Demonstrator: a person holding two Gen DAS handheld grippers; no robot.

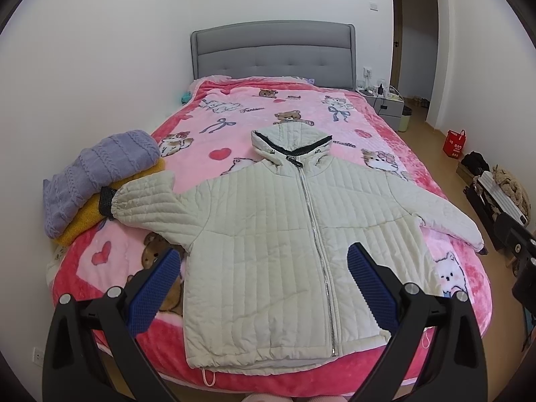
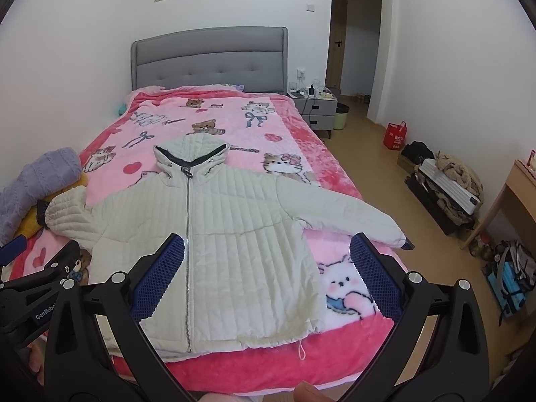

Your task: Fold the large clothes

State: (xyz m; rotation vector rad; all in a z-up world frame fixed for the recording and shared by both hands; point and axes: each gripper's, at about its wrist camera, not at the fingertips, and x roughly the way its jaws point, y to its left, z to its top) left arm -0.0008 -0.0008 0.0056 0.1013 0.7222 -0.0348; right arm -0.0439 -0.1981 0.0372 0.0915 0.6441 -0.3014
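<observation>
Trouble here would come mostly from the jacket's (image 1: 268,241) own bulk. It lies face up and zipped on the pink blanket (image 1: 234,117) at the foot of the bed, hood toward the grey headboard (image 1: 273,53), both sleeves spread wide, hem close to the bed's near edge. Both grippers hover above it with their blue-padded fingers spread wide and holding nothing — the left gripper (image 1: 264,268) over the lower body, the right gripper (image 2: 268,254) over the jacket's lower body on the right sleeve's side.

Quilted padding looks thick and springy, so a shallow pinch may catch only the top layer; the front would lift away from the back and the fold would come out skewed. The right sleeve (image 2: 351,214) runs to the side edge of the bed, its cuff at the brink, and a careless pull could drag it over. The left sleeve (image 1: 150,201) rests against the stack of knitwear (image 1: 97,181) — sweeping it inward might tug those sweaters along. The hem cord (image 2: 301,348) dangles loose and could snag a finger.
</observation>
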